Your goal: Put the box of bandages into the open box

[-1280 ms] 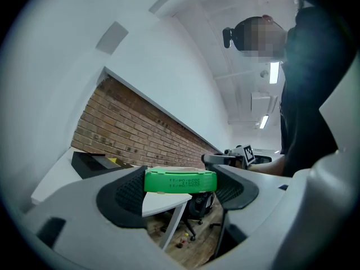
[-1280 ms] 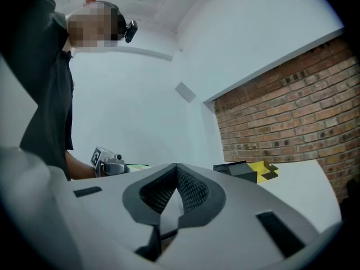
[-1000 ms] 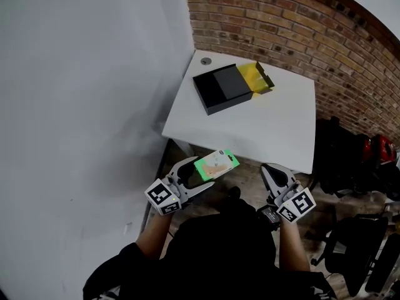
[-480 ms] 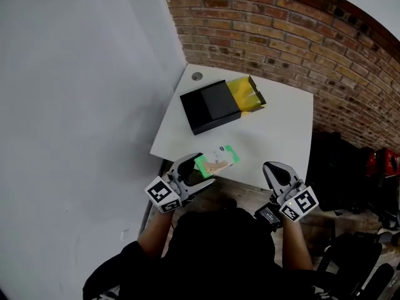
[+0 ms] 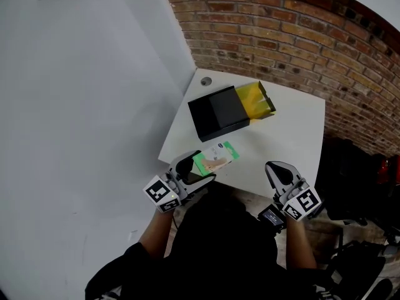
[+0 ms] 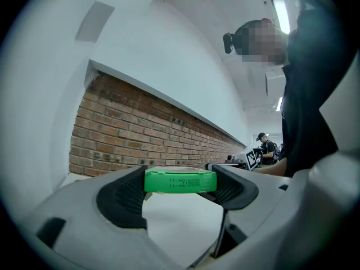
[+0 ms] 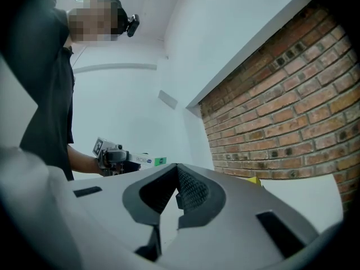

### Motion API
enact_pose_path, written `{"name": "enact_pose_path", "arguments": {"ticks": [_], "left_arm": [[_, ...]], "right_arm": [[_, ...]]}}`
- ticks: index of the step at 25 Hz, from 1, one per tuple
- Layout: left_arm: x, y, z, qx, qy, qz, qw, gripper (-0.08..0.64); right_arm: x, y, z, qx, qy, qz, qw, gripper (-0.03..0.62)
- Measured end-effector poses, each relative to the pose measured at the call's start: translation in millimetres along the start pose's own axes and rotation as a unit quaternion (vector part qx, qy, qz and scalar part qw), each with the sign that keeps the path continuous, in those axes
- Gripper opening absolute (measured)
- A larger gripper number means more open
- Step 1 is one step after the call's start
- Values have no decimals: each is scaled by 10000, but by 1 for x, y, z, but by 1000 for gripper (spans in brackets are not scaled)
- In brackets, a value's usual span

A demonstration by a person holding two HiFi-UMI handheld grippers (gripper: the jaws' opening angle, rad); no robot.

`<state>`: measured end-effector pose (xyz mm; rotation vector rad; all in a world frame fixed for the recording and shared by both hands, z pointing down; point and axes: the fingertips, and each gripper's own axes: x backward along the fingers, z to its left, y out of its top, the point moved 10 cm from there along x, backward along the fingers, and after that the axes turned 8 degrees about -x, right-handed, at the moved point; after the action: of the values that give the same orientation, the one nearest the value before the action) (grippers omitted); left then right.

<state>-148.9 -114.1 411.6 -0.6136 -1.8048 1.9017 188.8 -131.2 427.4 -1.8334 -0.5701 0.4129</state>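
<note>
My left gripper [image 5: 199,169] is shut on the green and white box of bandages [image 5: 215,157], held over the near left edge of the white table [image 5: 284,139]. In the left gripper view the box's green end [image 6: 180,181] sits clamped between the two dark pads. The open box [image 5: 220,111], black with a yellow flap [image 5: 257,100], lies farther back on the table. My right gripper [image 5: 279,172] is shut and holds nothing, just off the table's near edge. From the right gripper view the bandage box [image 7: 145,161] shows small at the left.
A brick wall [image 5: 312,36] runs behind the table and a white wall [image 5: 81,105] stands to the left. A round cable hole [image 5: 205,80] sits in the table's far corner. Dark bags [image 5: 369,180] lie on the floor at the right.
The left gripper has carried the bandage box forward from in front of the table to over its near edge. The right gripper stayed shut beside it.
</note>
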Motion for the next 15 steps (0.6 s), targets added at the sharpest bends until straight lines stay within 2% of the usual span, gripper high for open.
{"name": "enact_pose_path", "arguments": {"ticks": [6,9,15], "left_arm": [[-9,7,44,-140,-193,126,9996,368],[-26,8,73,-246,-379,340,9984,368],[-69,24,128,-799,-753,775,9909,368]], "right_arm": [[-17,-3,-5,-100,-235,23,9997,6],[-23,-5,-11,-166,-453,62,9988,6],[-44,-4,-34,-292,-795,156,9963,6]]}}
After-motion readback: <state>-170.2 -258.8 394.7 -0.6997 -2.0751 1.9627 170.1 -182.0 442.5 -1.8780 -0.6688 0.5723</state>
